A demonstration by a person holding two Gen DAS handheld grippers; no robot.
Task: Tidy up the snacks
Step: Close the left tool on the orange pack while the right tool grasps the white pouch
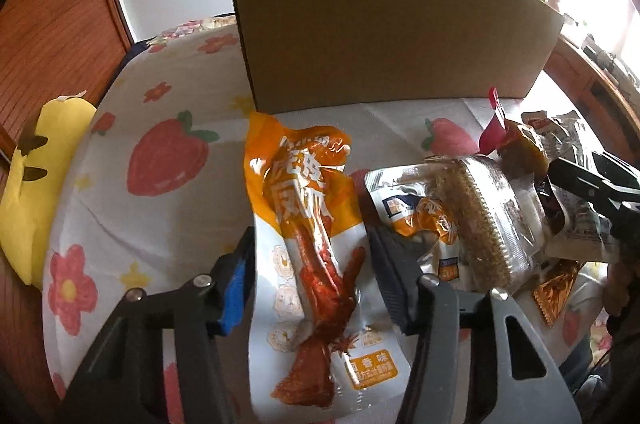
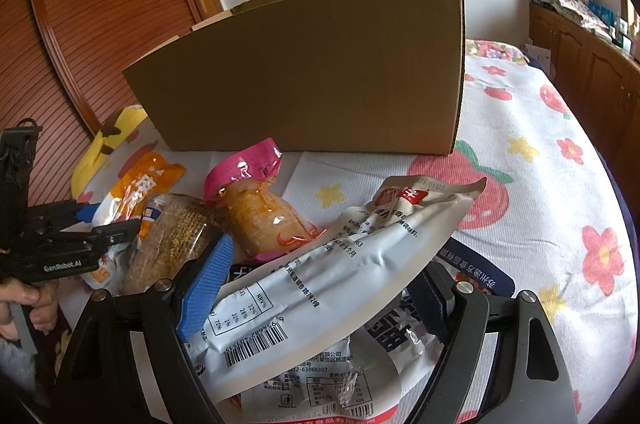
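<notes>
We count one cardboard box [image 1: 384, 24] standing on the bed [image 1: 168, 208], and in front of it a loose heap of snack packets; at least six show across the two views, though overlaps keep us from a firm total.

The left tongs [image 1: 312, 276] straddle one orange-and-white chicken-foot packet [image 1: 308, 224]. Its long axis runs away from the camera toward the box, orange end farthest. The pads sit close at both sides of the packet, but we cannot tell whether they press it.

The right tongs [image 2: 320, 288] hold one white packet with a barcode [image 2: 332, 264] between their pads. It lies slantwise, the red-labelled end up and to the right, the barcode end low and to the left. Its edges meet both pads, so we read it as gripped.

Beside these lie one clear-wrapped brown seeded cake [image 2: 172, 240], one pink-topped packet of tan food [image 2: 260, 212] and one more white printed packet [image 2: 320, 384] under the right tongs, cut off by the lower edge of the picture. A dark blue packet [image 2: 476, 272] is mostly hidden.

One yellow plush toy [image 1: 32, 192] rests at the bed's edge, partly cut off. A hand [image 2: 28, 308] grips the left tool's handle.
</notes>
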